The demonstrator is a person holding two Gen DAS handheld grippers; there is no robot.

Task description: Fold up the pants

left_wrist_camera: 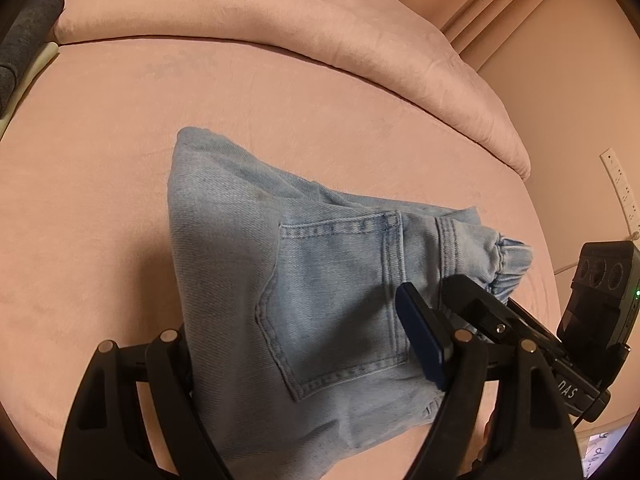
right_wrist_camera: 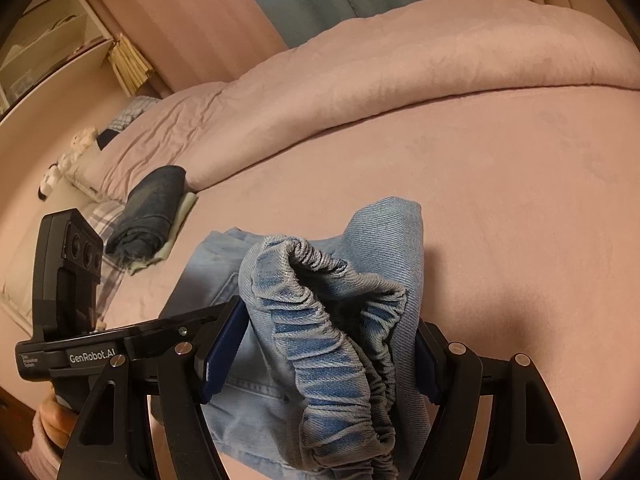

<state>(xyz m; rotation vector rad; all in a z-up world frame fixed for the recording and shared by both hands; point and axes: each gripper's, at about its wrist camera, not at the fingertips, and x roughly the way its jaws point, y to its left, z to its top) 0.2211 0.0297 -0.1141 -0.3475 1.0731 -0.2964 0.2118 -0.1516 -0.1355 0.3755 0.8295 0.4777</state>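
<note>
Light blue jeans (left_wrist_camera: 320, 280) lie folded into a short bundle on the pink bed, back pocket up. My left gripper (left_wrist_camera: 304, 344) straddles the near part of the bundle with its jaws wide apart; its left finger is hidden under the denim, and its right finger (left_wrist_camera: 420, 340) shows beside the pocket. In the right wrist view the jeans' bunched elastic waistband (right_wrist_camera: 340, 320) sits between the jaws of my right gripper (right_wrist_camera: 324, 356), which are spread wide on either side of the cloth. The right gripper's body also shows in the left wrist view (left_wrist_camera: 500, 320) at the waistband.
A pink duvet (right_wrist_camera: 400, 60) is piled along the far side of the bed. A rolled dark garment (right_wrist_camera: 148, 208) lies on a pale cloth at the left, next to a plaid pillow (right_wrist_camera: 104, 248). A shelf (right_wrist_camera: 60, 40) stands in the far left corner.
</note>
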